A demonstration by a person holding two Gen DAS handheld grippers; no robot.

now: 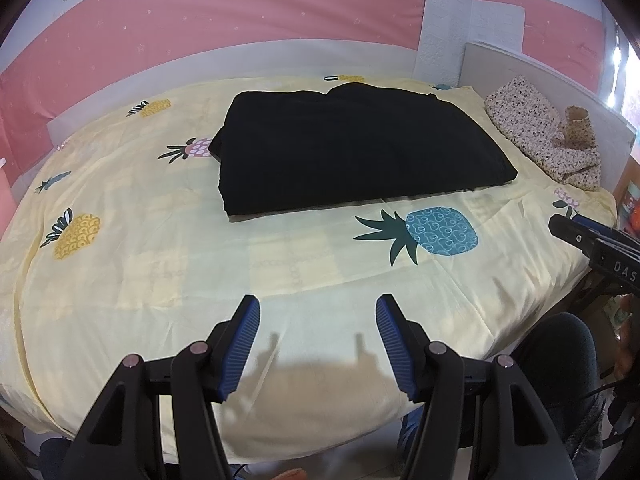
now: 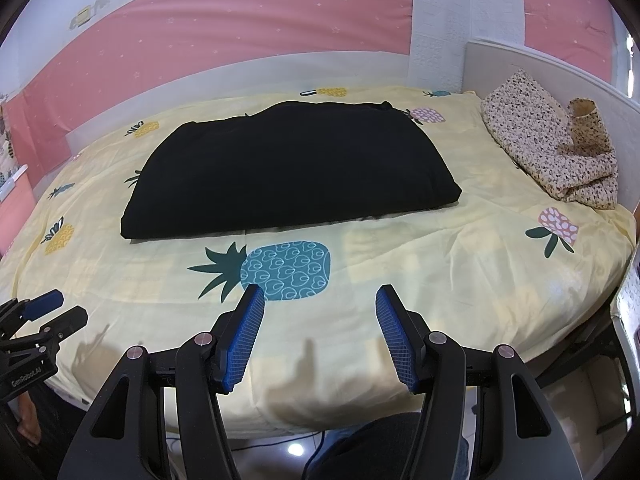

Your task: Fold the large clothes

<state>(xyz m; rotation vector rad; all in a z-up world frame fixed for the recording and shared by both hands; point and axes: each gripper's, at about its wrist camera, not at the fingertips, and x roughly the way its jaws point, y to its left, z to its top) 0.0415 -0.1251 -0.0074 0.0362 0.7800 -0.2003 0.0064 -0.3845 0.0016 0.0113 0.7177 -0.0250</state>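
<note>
I am holding both grippers, left (image 1: 318,312) and right (image 2: 320,304), open and empty near the folded black garment (image 1: 352,148): soft, limp, best pinched at its near corners.

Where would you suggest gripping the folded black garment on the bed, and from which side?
Probably at its near edge: the black garment lies flat as a folded slab, with that long edge facing both open grippers, left gripper and right gripper. Come in low from the near side, one gripper toward each front corner.

Lettering "DAS", cut off at the frame edge, on the right gripper (image 1: 568,228) body; "GenRobot.AI" on the left gripper (image 2: 60,308) body.
</note>
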